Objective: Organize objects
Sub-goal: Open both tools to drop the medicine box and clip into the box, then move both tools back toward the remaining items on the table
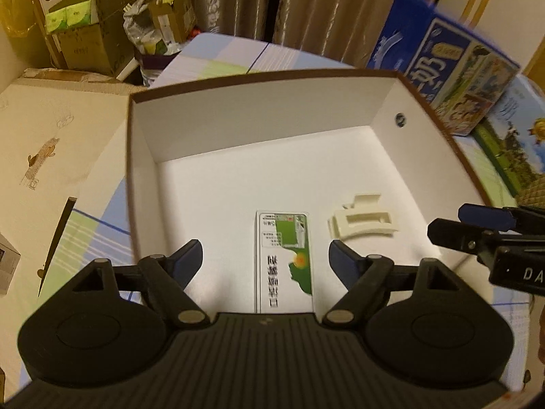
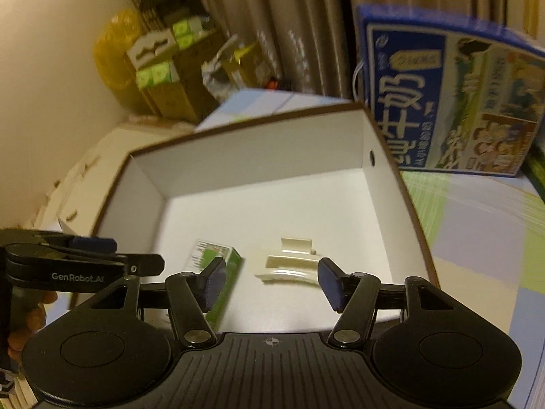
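A brown-rimmed cardboard box [image 1: 238, 116] with a white inside sits open on a table [image 2: 477, 225] covered in a pastel checked cloth. On the box floor lie two things side by side, apart from each other: a small green-and-white carton [image 1: 284, 262] lying flat, and to its right a cream hair claw clip [image 1: 361, 221].

The left gripper [image 1: 265, 262] hangs over the near edge of the box with its jaws wide apart, the carton lying below in the gap between them, untouched. The right gripper [image 2: 270, 283] hovers beside it, jaws likewise spread and empty, the hair claw clip lying under the gap and the carton behind its left finger.

A large blue milk carton case [image 2: 453, 102] stands just beyond the box's right wall. Stacked cardboard boxes [image 1: 92, 27] and brown curtains [image 1: 306, 6] fill the background.
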`<state>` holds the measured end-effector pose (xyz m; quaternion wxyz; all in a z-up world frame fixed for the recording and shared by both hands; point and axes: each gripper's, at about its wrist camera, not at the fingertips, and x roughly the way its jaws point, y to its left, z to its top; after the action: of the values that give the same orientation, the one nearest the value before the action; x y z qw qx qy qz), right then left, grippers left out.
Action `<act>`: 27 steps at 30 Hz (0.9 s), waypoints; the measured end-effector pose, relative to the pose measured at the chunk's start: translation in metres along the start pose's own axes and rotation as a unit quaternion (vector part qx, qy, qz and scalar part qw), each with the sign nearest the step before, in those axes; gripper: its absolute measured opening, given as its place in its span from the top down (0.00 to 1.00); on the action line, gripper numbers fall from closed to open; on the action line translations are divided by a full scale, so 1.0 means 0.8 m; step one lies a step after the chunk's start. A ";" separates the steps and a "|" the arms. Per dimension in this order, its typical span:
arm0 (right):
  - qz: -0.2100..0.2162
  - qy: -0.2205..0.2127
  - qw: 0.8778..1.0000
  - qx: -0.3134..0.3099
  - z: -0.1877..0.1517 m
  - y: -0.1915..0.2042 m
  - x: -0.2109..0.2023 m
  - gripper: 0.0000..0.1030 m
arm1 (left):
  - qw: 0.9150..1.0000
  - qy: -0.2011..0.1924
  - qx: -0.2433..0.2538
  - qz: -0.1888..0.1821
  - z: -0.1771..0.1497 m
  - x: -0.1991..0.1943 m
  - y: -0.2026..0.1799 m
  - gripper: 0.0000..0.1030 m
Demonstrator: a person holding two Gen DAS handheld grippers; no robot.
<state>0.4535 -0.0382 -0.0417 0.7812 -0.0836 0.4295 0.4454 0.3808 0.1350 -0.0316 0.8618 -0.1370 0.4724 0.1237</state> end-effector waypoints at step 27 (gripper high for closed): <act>-0.012 -0.060 0.996 0.068 -0.137 0.048 -0.153 0.44 | 1.000 -0.015 0.010 -0.011 -0.142 -0.130 -0.010 0.19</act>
<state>0.3299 -0.1484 -0.0087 0.8146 -0.0089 0.4104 0.4098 0.2409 0.0789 -0.0013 0.8713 -0.1316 0.4594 0.1114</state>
